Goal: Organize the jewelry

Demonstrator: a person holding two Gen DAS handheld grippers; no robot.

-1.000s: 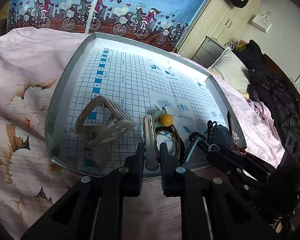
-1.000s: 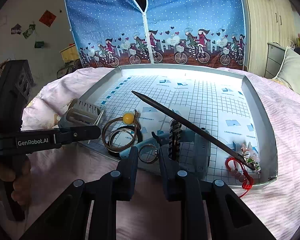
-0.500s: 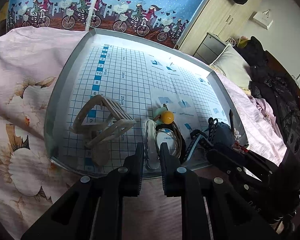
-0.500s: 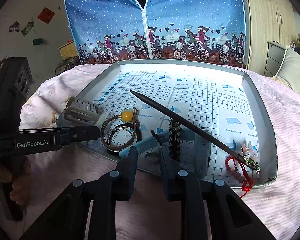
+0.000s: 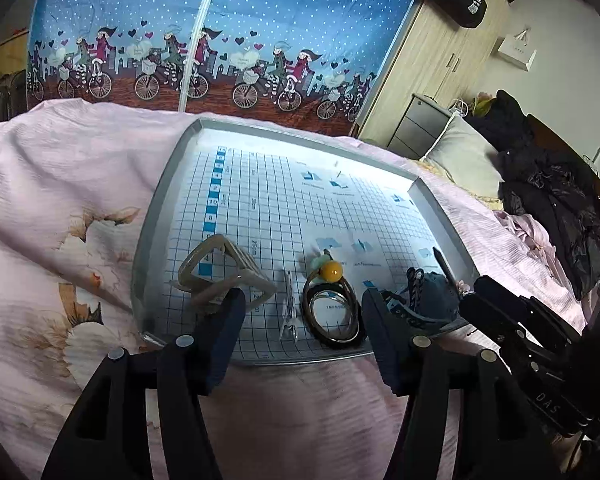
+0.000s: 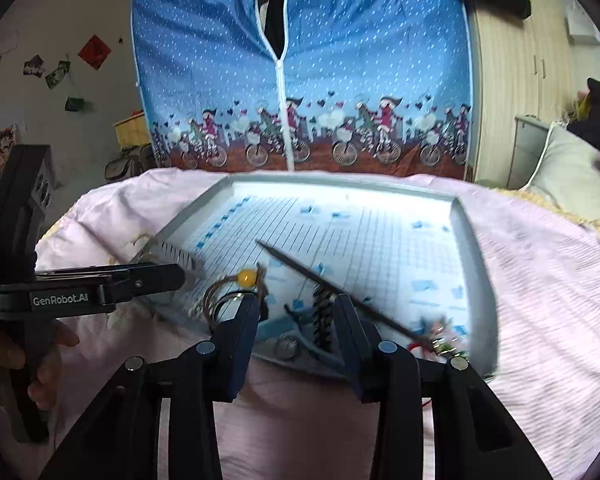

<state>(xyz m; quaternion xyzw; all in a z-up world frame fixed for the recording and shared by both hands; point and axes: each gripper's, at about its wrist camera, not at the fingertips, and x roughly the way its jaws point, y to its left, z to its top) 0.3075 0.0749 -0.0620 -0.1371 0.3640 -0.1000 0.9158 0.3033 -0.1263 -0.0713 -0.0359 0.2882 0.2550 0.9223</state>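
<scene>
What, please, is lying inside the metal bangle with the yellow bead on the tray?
Inside the metal bangle with the yellow bead only the grid-printed tray liner shows. Whether anything lies beneath the bangle's band is hidden.

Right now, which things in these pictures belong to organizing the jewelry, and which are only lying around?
Belong to the job:
tray
beige hair claw
clear clip
bangles with amber bead
dark hair stick
red bead bracelet
small ring
left gripper
right gripper

Lying around:
pink quilt
pillow
black jacket
</scene>
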